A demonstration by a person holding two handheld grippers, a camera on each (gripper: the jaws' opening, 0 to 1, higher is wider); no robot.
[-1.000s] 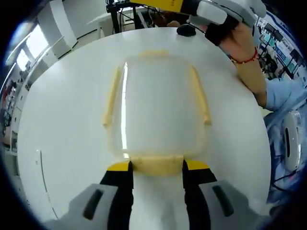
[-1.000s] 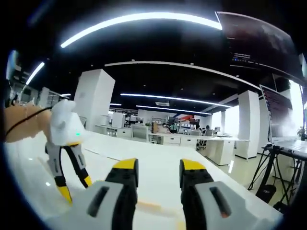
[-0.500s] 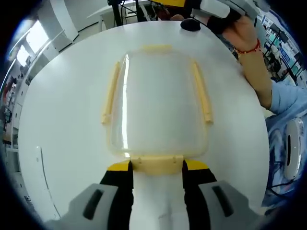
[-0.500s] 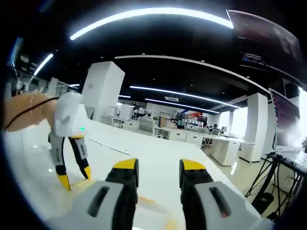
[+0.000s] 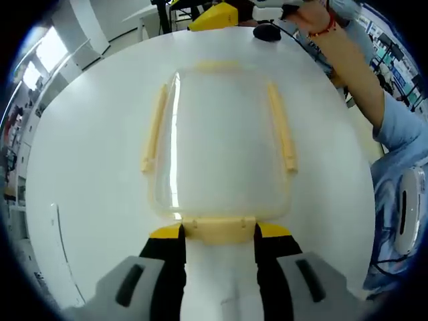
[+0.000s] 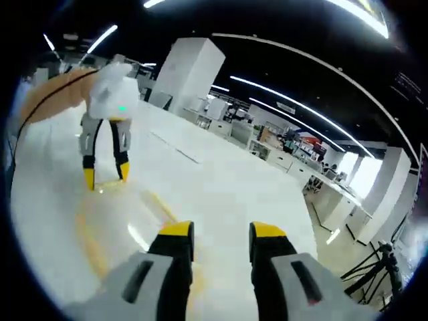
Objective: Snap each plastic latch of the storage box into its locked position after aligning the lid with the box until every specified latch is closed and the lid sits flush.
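The storage box lies on the white round table with its clear lid on and pale yellow latches on its sides. The near latch sits between the tips of my left gripper, which touch both its ends. The side latches lie flat along the lid. In the right gripper view, my right gripper hangs open over the far end of the lid, nothing between its jaws. The left gripper stands at the opposite end. The right gripper's yellow tip shows at the far table edge.
A person's arm with a red bracelet and blue sleeve reaches along the right side of the table. A small black object lies at the far edge. Office desks and pillars stand beyond the table.
The right gripper has tilted down, so its view now looks onto the table and lid. In the left gripper view the hand has pulled back toward the far edge. The left gripper and box stay still.
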